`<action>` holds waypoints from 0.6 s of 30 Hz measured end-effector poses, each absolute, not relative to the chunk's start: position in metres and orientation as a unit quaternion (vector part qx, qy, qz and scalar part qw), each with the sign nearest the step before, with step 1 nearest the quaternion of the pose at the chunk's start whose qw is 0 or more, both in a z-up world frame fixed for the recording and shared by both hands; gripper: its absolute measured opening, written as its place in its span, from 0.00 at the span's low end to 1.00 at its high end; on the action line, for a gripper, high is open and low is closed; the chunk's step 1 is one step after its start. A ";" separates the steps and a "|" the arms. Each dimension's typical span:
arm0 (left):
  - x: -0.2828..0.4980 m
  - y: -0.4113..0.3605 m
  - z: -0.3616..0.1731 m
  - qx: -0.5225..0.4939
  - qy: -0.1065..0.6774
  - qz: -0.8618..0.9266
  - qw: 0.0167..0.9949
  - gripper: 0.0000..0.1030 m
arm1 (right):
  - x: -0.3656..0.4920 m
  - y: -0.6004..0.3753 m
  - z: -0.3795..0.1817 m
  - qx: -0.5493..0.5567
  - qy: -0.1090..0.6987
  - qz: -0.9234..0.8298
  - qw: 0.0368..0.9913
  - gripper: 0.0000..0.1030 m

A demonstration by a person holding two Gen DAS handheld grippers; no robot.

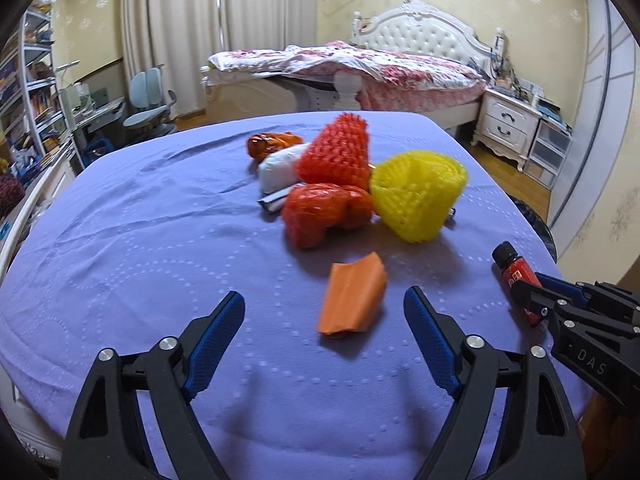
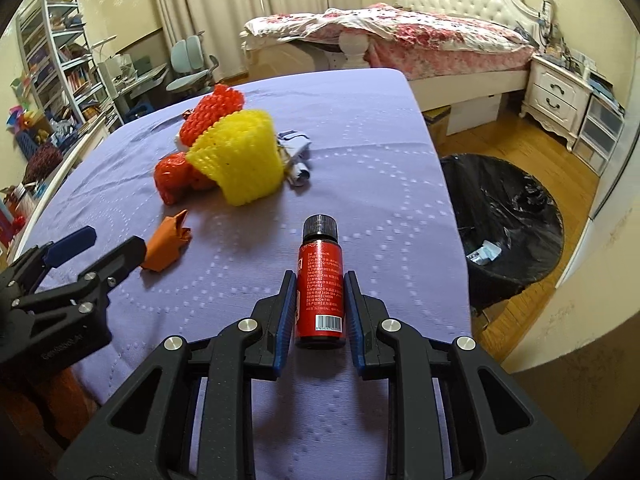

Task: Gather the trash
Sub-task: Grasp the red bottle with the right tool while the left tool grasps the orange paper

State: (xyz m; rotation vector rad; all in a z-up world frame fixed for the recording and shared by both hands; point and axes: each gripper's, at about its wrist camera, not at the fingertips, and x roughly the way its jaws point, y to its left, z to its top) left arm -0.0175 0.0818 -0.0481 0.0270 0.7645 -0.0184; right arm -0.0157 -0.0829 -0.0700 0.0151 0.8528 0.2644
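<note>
Purple tablecloth [image 2: 360,128]; red bottle [image 2: 320,280] clenched in right claw [image 2: 320,312], orange wrapper [image 1: 352,300] just ahead of released left claw [image 1: 324,312].

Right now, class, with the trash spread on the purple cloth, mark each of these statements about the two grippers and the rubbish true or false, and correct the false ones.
1. The right gripper is shut on the small red bottle. True.
2. The left gripper is clamped on the folded orange paper. False: its jaws stand open, with the paper lying on the cloth ahead of them.
3. The yellow foam net sits beside a red foam net. True.
4. The bin with the black bag stands on the table. False: it is on the wooden floor beside the table.
5. The red bottle has a white cap. False: the cap is black.
</note>
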 end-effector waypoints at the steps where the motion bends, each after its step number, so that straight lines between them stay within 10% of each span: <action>1: -0.015 0.078 -0.050 0.016 0.377 -0.009 0.926 0.70 | -0.014 -0.086 -0.070 0.011 0.411 0.127 0.903 0.23; 10: -0.002 0.071 -0.069 0.017 0.413 -0.030 0.910 0.35 | -0.012 -0.094 -0.070 0.012 0.402 0.131 0.906 0.23; 18: -0.012 0.075 -0.068 0.004 0.402 -0.032 0.915 0.31 | -0.013 -0.093 -0.071 0.015 0.401 0.134 0.906 0.23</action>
